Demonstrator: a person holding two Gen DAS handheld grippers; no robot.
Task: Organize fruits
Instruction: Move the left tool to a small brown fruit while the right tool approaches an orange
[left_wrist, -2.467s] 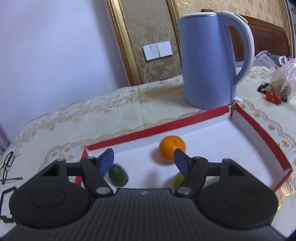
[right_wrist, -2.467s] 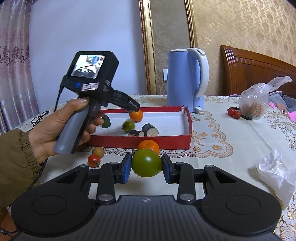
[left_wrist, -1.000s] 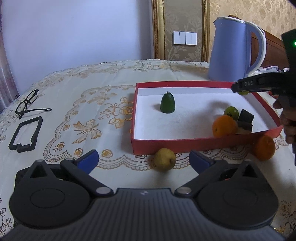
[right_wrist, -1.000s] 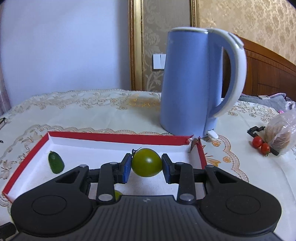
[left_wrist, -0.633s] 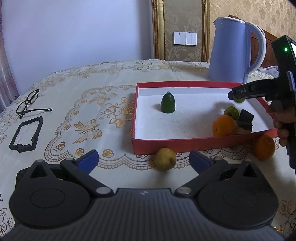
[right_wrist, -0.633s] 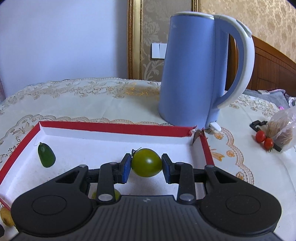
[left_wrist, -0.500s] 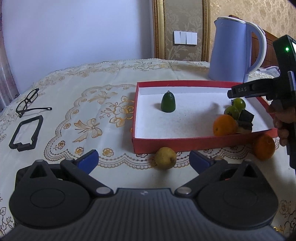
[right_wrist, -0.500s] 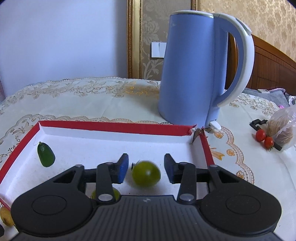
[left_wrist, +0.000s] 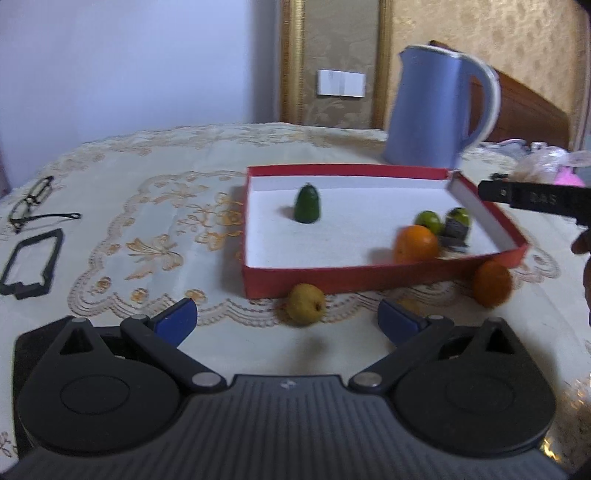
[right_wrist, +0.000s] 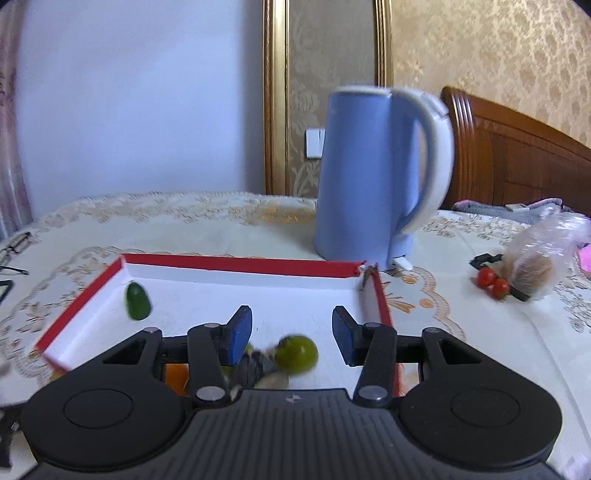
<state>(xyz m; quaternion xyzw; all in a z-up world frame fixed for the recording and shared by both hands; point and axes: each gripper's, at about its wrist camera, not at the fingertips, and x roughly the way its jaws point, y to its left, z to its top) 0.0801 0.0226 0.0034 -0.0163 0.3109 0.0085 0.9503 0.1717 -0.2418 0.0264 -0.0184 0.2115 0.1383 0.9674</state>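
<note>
red box (left_wrist: 306, 286) holds green tomato (right_wrist: 296, 355), orange (left_wrist: 416, 244) (touching dark piece), avocado (left_wrist: 307, 209)

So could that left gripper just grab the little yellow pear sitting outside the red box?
Probably yes: the left gripper is open, and the yellow pear lies on the tablecloth just ahead, nothing between them.

A blue electric kettle (right_wrist: 364, 177) with a white handle stands upright on the table (left_wrist: 147, 155), toward its far edge. The table wears a cream lace cloth (left_wrist: 155, 221) with gold flower patterns. Near the table's left edge lie a pair of black-rimmed glasses (left_wrist: 33, 205) and, just beside them, a flat black frame-shaped piece (left_wrist: 31, 264). A white wall switch (left_wrist: 341, 83) sits between gilt mouldings. A dark wooden headboard (right_wrist: 517, 162) stands at right.
</note>
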